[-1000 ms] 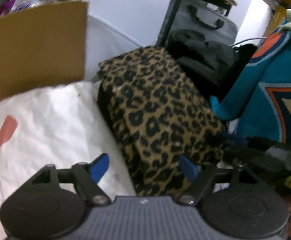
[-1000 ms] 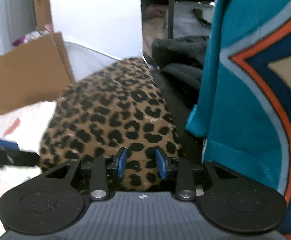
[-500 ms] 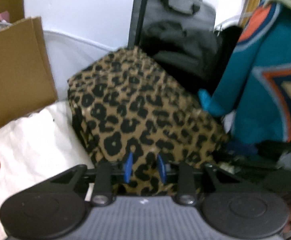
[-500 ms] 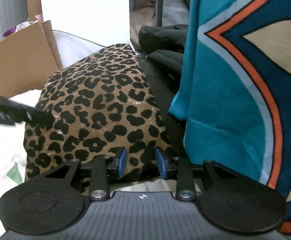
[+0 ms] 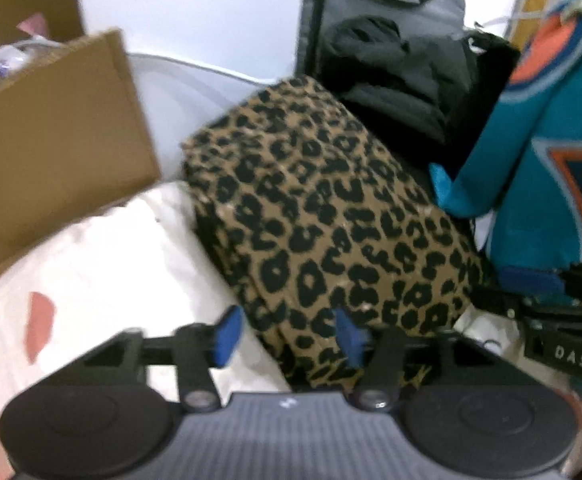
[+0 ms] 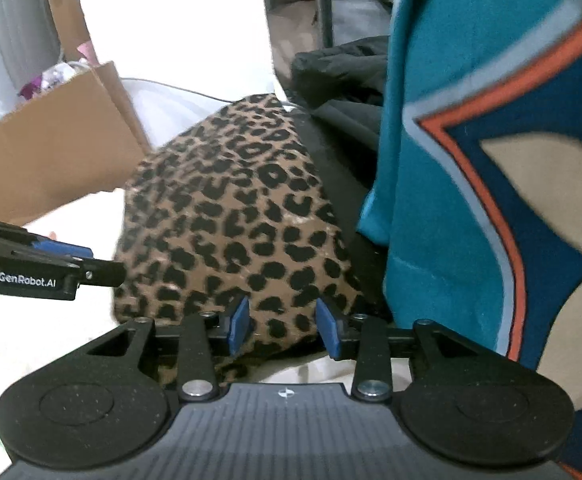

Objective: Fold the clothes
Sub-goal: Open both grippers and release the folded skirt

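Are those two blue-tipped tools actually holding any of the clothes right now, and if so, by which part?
Nothing is held. The left tool and right tool both stand open just above the near edge of the folded leopard-print garment, with no cloth pinched between the blue tips.

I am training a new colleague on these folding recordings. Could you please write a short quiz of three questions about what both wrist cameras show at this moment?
1. True or false: the leopard-print garment lies folded into a compact block.
2. Which thing hangs to the right of the folded garment? A) the teal jersey B) a red towel C) a white curtain
3. Fill the gap: the left gripper has its blue pads ____ from each other, with nothing pinched between them.

Key
1. True.
2. A. It hangs beside the block; the cardboard box stands on the other side.
3. Apart. The right gripper is open too.
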